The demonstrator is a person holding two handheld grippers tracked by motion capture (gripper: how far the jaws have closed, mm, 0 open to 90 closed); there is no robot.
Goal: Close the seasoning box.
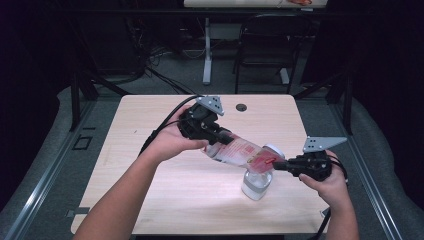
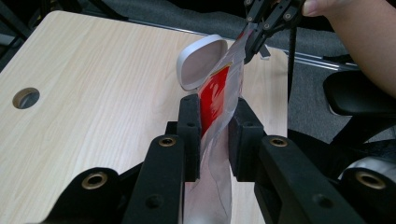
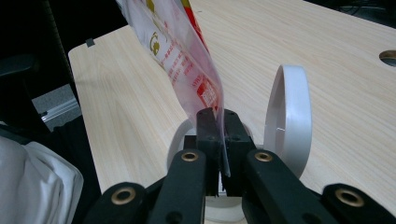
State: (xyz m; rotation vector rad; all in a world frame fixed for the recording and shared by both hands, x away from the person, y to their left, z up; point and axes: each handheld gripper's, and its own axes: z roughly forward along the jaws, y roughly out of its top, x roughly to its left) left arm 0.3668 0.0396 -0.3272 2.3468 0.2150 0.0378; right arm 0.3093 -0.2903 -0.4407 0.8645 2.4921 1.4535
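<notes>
The table is a pale wooden top with a small round cable hole near its far edge. Toward the near right corner stands a small clear jar with its white lid flipped up on a hinge, so the mouth is open.

Above that jar hangs a plastic bag, clear with red print, stretched slantwise between the two grippers so its lower end sits right over the jar's mouth. The left gripper holds the bag's upper, fuller part: in the left gripper view its jaws press on the bag from both sides, the film bunched between the pads. The right gripper has its jaws pressed nearly together on a thin edge of the bag by the lower end; the right gripper view shows the film pinched flat between the pads, with the lid standing upright just beside them and the jar's rim below.

The bag looks light, limp and slick, so it will sag, fold and slide rather than hold a shape. It is best taken by a flat pinch on an edge or seam, as at the lower end, with a second hold higher up to keep it taut and aimed. A loose pinch would likely let the film slip out; a hard tug could tear it or knock the light jar over.
</notes>
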